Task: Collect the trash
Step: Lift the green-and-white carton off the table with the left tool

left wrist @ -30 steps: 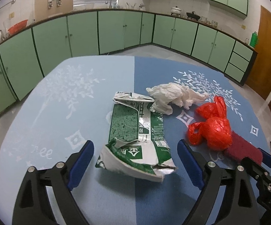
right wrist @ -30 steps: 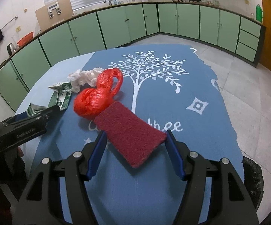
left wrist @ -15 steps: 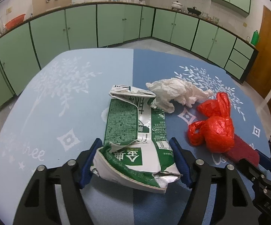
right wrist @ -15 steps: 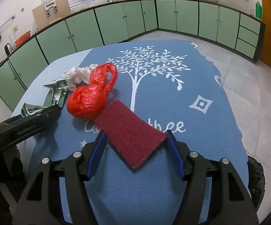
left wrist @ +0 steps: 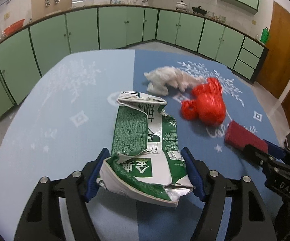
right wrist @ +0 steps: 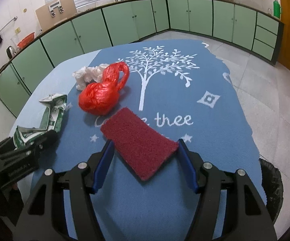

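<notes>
Green cabinets ring the blue table (left wrist: pixel 50 108); left gripper (left wrist: pixel 146 171) clamped on the crushed green-white carton (left wrist: pixel 143 150), near end; right gripper (right wrist: pixel 145 160) pinching the dark red scouring pad (right wrist: pixel 139 144); red bag (right wrist: pixel 99 98) and white tissue (right wrist: pixel 86 75) lie beyond.

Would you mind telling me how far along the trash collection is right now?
Nothing looks binned yet. In hand: the left gripper clamps the crushed green-and-white carton, the right gripper brackets the dark red scouring pad. Left on the blue tablecloth: the red plastic bag and crumpled white tissue.
</notes>
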`<control>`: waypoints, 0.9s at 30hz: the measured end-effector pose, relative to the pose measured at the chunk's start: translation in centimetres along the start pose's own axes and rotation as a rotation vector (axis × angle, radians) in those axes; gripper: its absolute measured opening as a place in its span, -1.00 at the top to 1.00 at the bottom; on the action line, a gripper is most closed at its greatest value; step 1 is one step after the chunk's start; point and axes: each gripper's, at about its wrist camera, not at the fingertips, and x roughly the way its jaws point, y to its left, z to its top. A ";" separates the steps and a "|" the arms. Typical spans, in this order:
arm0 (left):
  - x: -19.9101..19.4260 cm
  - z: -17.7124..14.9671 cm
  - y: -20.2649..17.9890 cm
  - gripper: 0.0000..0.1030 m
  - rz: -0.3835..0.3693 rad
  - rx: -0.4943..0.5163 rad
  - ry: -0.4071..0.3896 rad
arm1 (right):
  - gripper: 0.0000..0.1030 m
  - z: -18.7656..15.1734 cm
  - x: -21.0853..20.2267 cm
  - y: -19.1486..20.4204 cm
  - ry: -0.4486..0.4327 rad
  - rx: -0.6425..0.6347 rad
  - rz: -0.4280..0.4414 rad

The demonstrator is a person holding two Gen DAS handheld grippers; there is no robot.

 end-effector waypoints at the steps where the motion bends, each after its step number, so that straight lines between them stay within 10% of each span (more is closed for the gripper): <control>1: 0.1 0.0 0.1 -0.39 -0.005 -0.006 0.008 | -0.21 0.0 0.0 0.0 0.000 -0.001 0.000; 15: 1.7 1.0 0.1 -0.61 -0.002 -0.009 0.039 | -0.44 0.6 0.9 0.3 0.026 -0.077 -0.007; 27: 0.0 0.9 -0.2 -0.38 -0.007 -0.021 -0.017 | -0.16 0.5 -0.6 0.1 -0.011 -0.061 0.019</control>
